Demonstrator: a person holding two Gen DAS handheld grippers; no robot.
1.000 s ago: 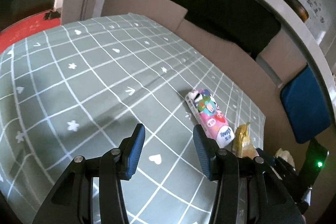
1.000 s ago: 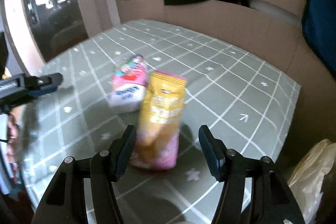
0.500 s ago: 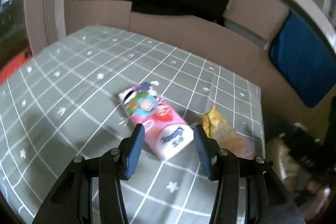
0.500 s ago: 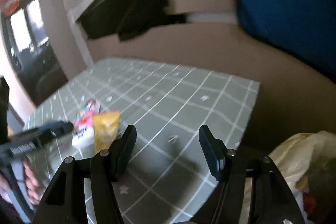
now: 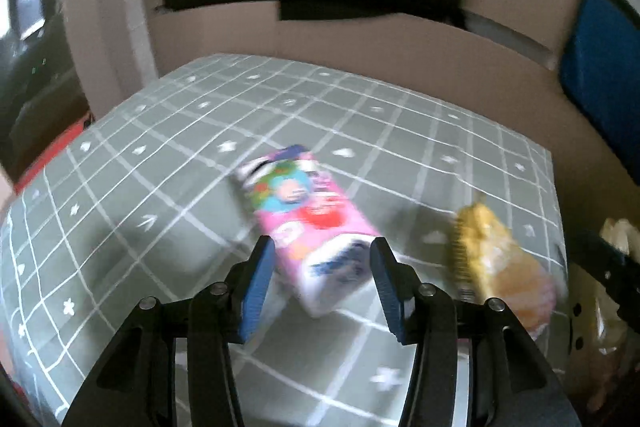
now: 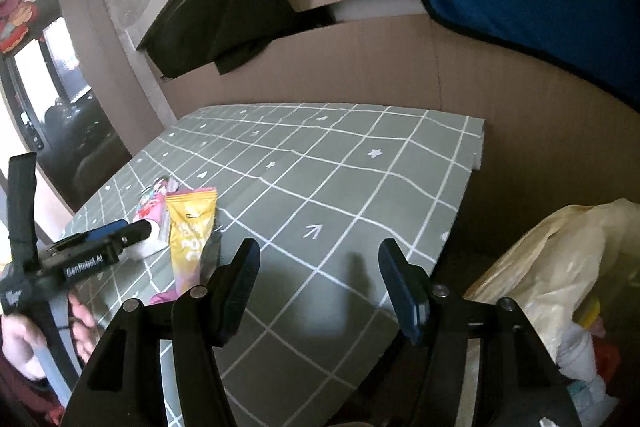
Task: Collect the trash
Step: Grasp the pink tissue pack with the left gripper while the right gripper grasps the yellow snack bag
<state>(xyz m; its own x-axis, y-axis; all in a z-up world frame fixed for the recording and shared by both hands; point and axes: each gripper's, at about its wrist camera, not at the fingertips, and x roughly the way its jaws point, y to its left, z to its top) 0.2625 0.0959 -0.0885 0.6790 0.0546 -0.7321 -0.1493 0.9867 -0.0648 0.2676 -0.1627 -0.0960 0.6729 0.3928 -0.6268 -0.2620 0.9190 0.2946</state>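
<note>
Our left tool (image 5: 322, 269) is spread, pink tissue pack (image 5: 308, 227) lying lengthwise dead ahead between its fingers.

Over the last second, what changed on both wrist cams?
The left gripper swung over to the pink pack, whose near end now sits between its open jaws, not clamped. The right gripper swung off the yellow bag, which was between its jaws, toward the table's edge near the trash bag; it now frames bare tablecloth. Nothing was gripped or released. Both packs lie where they were.
</note>
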